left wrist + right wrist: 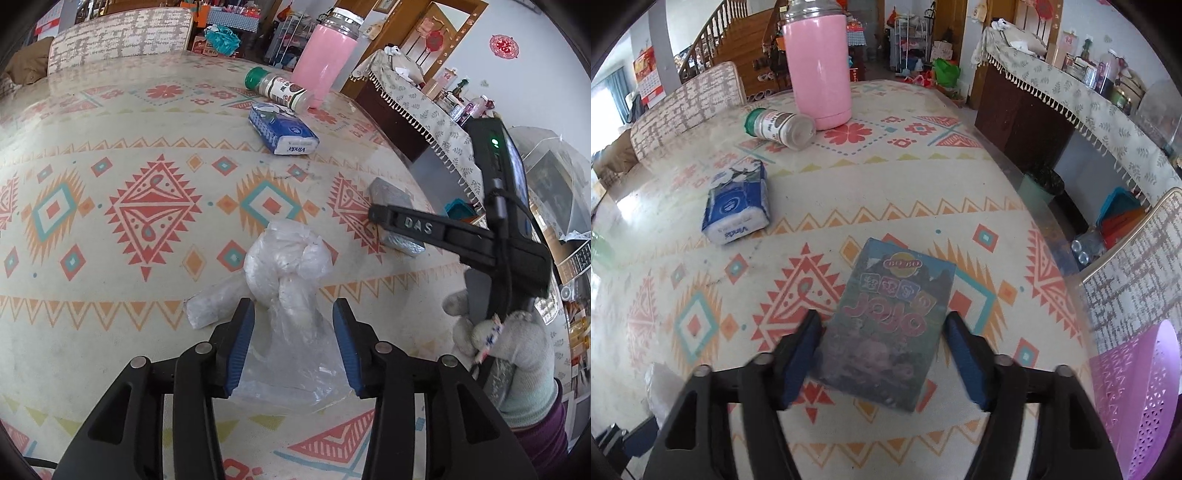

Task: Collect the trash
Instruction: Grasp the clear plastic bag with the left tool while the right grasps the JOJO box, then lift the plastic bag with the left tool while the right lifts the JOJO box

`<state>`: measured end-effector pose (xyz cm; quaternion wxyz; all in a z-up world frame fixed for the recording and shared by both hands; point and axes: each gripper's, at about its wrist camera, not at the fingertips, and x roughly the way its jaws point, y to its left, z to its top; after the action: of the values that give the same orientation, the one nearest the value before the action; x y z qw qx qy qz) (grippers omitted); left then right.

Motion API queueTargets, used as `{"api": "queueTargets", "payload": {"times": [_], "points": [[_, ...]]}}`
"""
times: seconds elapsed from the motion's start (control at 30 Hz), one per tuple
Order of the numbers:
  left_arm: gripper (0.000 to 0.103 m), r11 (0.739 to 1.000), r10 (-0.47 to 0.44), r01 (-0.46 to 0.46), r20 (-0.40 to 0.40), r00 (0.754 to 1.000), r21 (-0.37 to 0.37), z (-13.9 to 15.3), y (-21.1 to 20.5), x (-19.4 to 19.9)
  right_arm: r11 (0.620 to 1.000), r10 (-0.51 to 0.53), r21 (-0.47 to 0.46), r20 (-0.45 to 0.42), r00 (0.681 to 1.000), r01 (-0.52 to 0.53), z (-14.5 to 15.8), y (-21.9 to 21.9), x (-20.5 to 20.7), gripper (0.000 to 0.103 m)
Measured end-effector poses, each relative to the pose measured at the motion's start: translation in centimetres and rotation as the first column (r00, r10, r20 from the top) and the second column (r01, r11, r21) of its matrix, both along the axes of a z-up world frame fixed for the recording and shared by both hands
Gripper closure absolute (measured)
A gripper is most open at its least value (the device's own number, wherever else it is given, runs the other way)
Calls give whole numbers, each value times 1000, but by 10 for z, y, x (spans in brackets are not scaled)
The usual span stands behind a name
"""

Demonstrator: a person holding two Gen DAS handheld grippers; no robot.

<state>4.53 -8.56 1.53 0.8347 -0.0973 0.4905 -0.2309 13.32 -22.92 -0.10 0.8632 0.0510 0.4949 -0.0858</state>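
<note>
Left tool (293, 345) hung over the knotted plastic bag (284, 273) on the desk (110, 147), jaws apart and clear of it on either side. Right tool (881, 354) straddled the flat snack packet (886, 325), pads (798, 360) wide of its edges, nothing gripped! Both pickups looked just about to start: each needed a drop and a squeeze. The packet lay flat, so catching an edge could be tricky. It sat near the desk's right edge, beside a chair (1126, 280) and pink basket (1137, 387); tissue pack (737, 206), spice jar (779, 127) and pink flask (820, 62) stood well apart.
</note>
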Motion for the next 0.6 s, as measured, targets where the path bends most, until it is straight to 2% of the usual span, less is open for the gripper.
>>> {"api": "queueTargets", "payload": {"times": [0.07,0.17,0.37,0.47,0.6], "points": [[62,1000,5,-5,0,1000,-3,0,1,0,1000,20,1,2,1000,-20,1,2,-7,44],[84,1000,11,-11,-9,1000,16,-1,1,1,999,37,8,8,999,-37,1,3,-22,44],[86,998,52,-50,46,998,-43,15,14,-6,994,32,104,45,998,-36,5,-1,-54,44],[86,997,78,-74,98,992,-36,25,17,-11,987,37,153,75,997,-48,9,-1,-77,44],[86,996,91,-89,120,989,-23,28,19,-12,972,45,226,105,993,-67,14,2,-106,44]]}}
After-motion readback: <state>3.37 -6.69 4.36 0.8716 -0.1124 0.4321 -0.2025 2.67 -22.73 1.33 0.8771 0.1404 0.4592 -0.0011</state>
